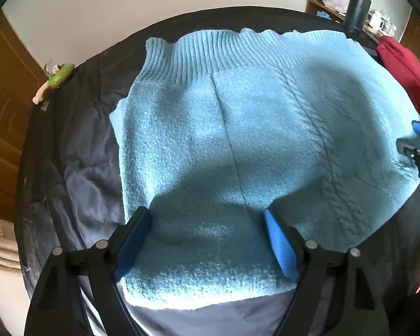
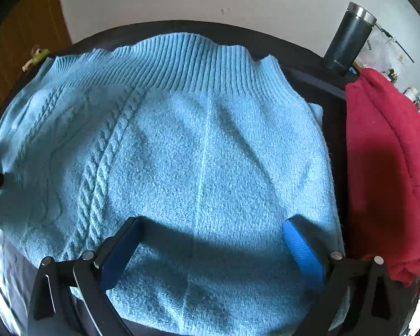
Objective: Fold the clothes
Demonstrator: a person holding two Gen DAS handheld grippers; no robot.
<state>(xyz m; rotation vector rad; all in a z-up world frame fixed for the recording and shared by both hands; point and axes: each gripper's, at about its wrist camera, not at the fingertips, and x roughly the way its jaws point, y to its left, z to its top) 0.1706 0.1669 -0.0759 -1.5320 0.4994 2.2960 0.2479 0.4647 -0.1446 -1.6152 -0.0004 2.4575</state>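
both grippers, left gripper [image 1: 207, 215] and right gripper [image 2: 212, 224], gape wide over the blue sweater [image 1: 238, 145], gripping nothing.

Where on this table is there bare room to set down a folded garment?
Bare dark cloth shows left of the blue sweater, up to the green toy, plus a thin strip at the near edge. The right is crowded: red garment and dark flask.

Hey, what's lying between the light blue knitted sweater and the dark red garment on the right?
Only a bare strip of dark table cover separates light blue knitted sweater from dark red garment, seen in the right wrist view.
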